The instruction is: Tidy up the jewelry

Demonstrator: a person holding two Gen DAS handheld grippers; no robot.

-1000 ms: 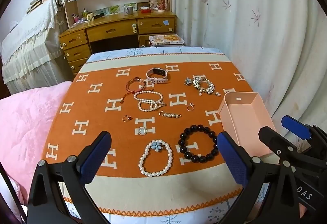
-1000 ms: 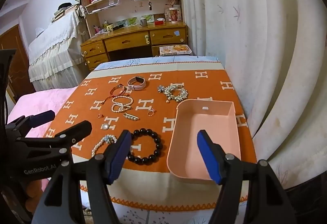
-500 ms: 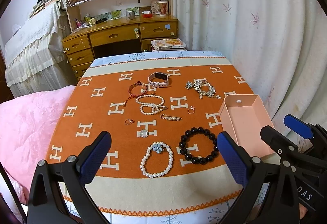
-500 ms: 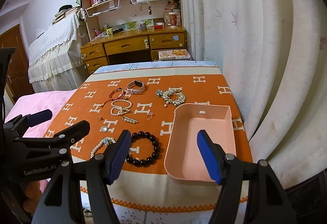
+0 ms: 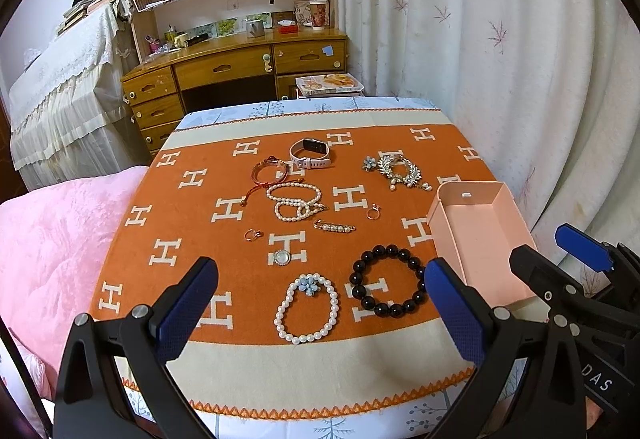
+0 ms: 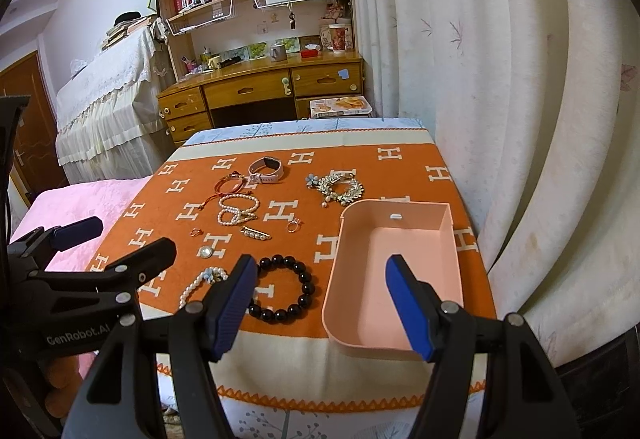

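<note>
Several jewelry pieces lie on the orange cloth: a black bead bracelet, a pearl bracelet with a blue flower, a pearl necklace, a watch, a silver brooch, rings and a pin. An empty pink box stands at the right. My left gripper is open, above the near edge before the two bracelets. My right gripper is open, above the box's near left corner.
A white curtain hangs close along the table's right side. A pink quilt lies left of the table. A wooden desk with shelves stands beyond the far edge.
Both grippers have pulled back and risen slightly; the table looks a little farther away. Both stay open, and nothing on the cloth has moved.
</note>
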